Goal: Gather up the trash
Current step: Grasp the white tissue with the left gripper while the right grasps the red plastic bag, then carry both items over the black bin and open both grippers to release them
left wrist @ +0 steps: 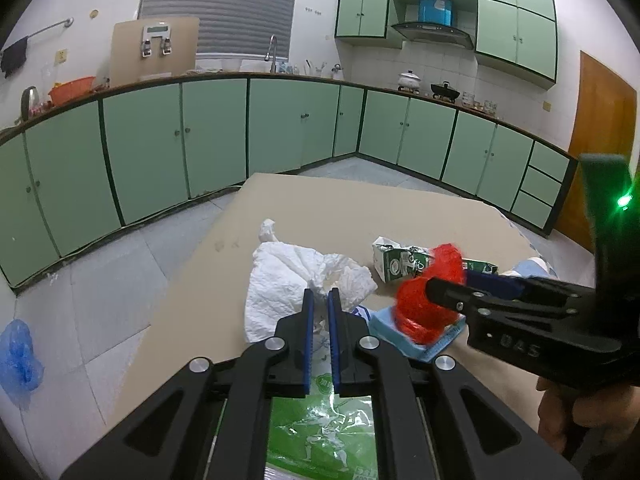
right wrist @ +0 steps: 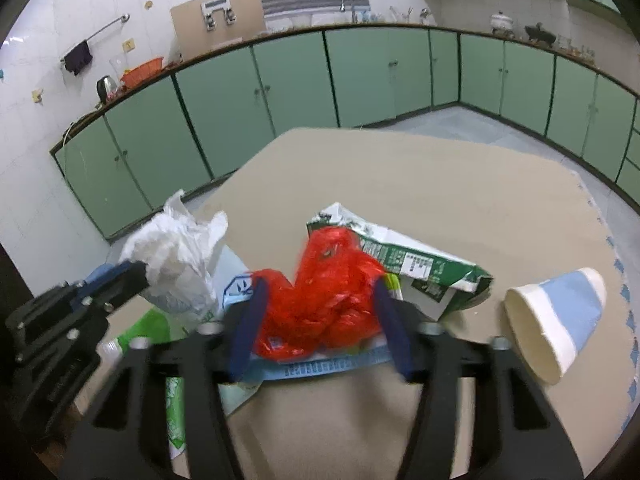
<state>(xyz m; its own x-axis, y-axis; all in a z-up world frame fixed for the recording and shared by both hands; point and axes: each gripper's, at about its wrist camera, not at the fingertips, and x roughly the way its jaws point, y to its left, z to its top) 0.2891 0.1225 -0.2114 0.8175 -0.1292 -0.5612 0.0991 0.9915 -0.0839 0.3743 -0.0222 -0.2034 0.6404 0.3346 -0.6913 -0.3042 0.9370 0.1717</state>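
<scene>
Trash lies on a tan table [left wrist: 400, 208]. My left gripper [left wrist: 321, 294] is shut on a white plastic bag [left wrist: 292, 280], with a green printed wrapper [left wrist: 320, 432] under it. The bag also shows in the right wrist view [right wrist: 176, 264], with the left gripper [right wrist: 136, 276] at it. My right gripper [right wrist: 318, 284] is open, its blue fingers [right wrist: 248, 320] on either side of a crumpled red plastic bag [right wrist: 324, 296]; the red bag [left wrist: 424, 304] lies on a blue packet [left wrist: 384, 328]. A crushed green carton [right wrist: 420, 268] lies behind it.
A white-and-blue paper cup [right wrist: 556, 320] lies on its side at the right. Green kitchen cabinets [left wrist: 216, 136] ring the room beyond the table. A blue plastic bag [left wrist: 18, 360] lies on the tiled floor at the left.
</scene>
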